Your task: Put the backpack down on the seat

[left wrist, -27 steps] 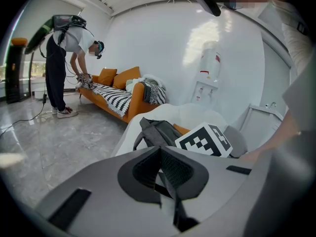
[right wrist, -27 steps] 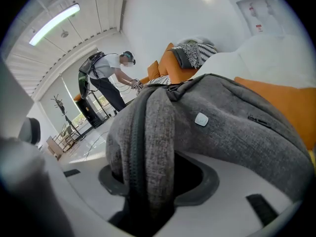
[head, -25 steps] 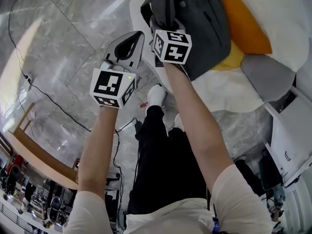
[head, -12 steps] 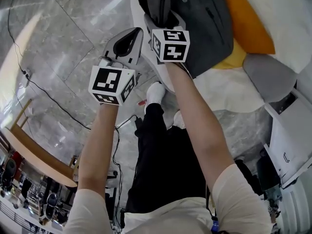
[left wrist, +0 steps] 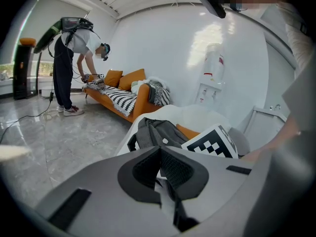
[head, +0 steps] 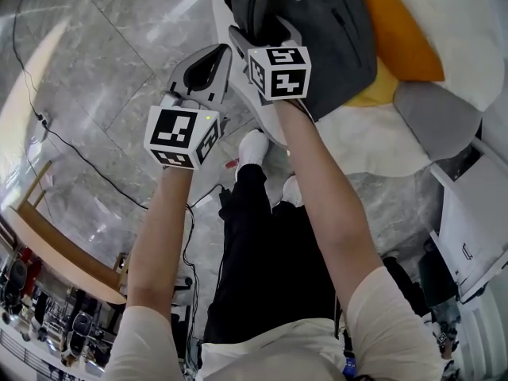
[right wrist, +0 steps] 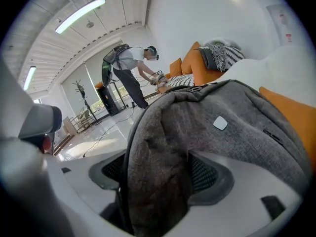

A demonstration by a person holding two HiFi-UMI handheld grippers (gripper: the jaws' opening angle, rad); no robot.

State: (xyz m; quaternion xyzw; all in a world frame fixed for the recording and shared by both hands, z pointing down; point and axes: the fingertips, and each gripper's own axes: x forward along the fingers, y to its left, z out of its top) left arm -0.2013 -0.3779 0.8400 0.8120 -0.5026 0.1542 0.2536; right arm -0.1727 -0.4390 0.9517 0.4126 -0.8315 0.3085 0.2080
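The grey backpack [head: 329,26] lies on the white seat [head: 373,145], leaning against an orange cushion [head: 401,38]. My right gripper [head: 260,32] reaches into its near top edge. In the right gripper view a thick fold of the backpack [right wrist: 222,127] still sits between the jaws of the right gripper [right wrist: 158,177]. These jaws have just been opening, stand wide, and a slit shows at the left pad [right wrist: 116,169]. My left gripper [head: 214,62] hovers just left of the seat's edge, its jaws together on nothing. The left gripper view shows the left gripper [left wrist: 159,157] short of the backpack [left wrist: 155,132].
A grey cushion [head: 436,121] lies at the seat's right end, with a white cabinet [head: 476,221] beyond it. A cable [head: 79,165] runs over the marble floor. Another person [left wrist: 74,53] bends over an orange sofa [left wrist: 118,100] further off. My own legs stand below the seat's edge.
The right gripper's jaws have spread apart around the backpack's top fold, and the backpack has settled a little further onto the seat. The left gripper has stayed put.
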